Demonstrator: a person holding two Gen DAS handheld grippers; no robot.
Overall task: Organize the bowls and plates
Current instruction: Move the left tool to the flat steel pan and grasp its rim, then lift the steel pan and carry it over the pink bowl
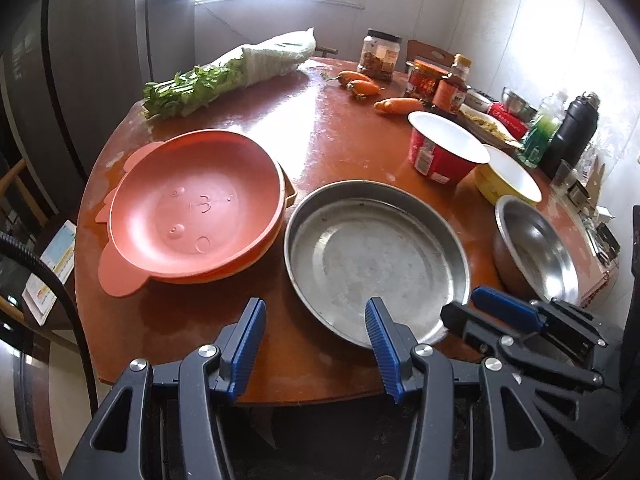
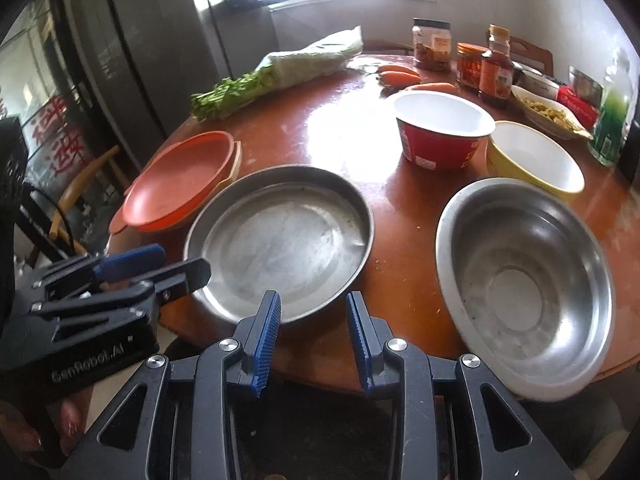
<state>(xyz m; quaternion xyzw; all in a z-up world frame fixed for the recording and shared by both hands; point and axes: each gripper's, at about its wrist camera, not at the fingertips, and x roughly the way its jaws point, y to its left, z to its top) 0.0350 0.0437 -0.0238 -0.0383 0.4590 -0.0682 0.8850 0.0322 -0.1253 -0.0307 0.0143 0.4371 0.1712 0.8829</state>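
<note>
Biggest risk: steel plate (image 1: 376, 256) is sitting near the table (image 1: 320, 128) front edge, so a clumsy rim pinch could be tipping or sliding it off. Steel bowl (image 2: 524, 276) is also overhanging close to that edge. Left gripper (image 1: 316, 344) is hovering over the plate's near rim, jaws apart, nothing between. Right gripper (image 2: 314, 340) jaws apart, gripping nothing. Orange plates (image 1: 192, 216), stacked, empty. Steel plate, steel bowl, red bowl (image 2: 444, 136), yellow bowl (image 2: 536, 160): all looking empty.

left tool (image 1: 316, 344) open, empty | right tool (image 2: 314, 336) open, empty
</note>
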